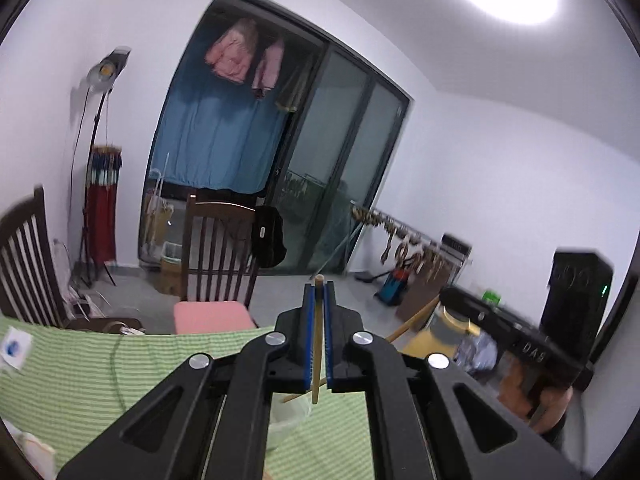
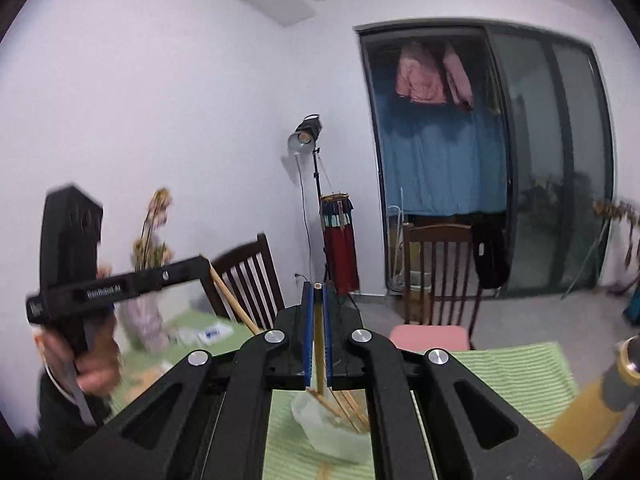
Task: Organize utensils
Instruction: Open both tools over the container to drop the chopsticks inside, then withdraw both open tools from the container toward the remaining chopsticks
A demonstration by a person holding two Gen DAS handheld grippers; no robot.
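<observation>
My left gripper (image 1: pixel 318 285) is shut on a wooden chopstick (image 1: pixel 317 340) that runs upright between its blue pads. My right gripper (image 2: pixel 318 289) is shut on another wooden chopstick (image 2: pixel 318 344), also upright. Below the right gripper a clear plastic cup (image 2: pixel 336 436) stands on the green striped tablecloth (image 2: pixel 516 376) and holds several chopsticks (image 2: pixel 344 410). The cup's rim (image 1: pixel 288 420) shows under the left gripper too. Each gripper shows in the other's view, the right gripper (image 1: pixel 516 336) and the left gripper (image 2: pixel 120 288) with its chopstick (image 2: pixel 232 300), both blurred.
A yellow bottle (image 2: pixel 596 404) stands at the table's right. A vase with dried flowers (image 2: pixel 148 280) stands at the left, near white packets (image 2: pixel 208 334). Wooden chairs (image 1: pixel 220 256) stand at the table's far side. A lamp stand (image 2: pixel 312 200) is behind.
</observation>
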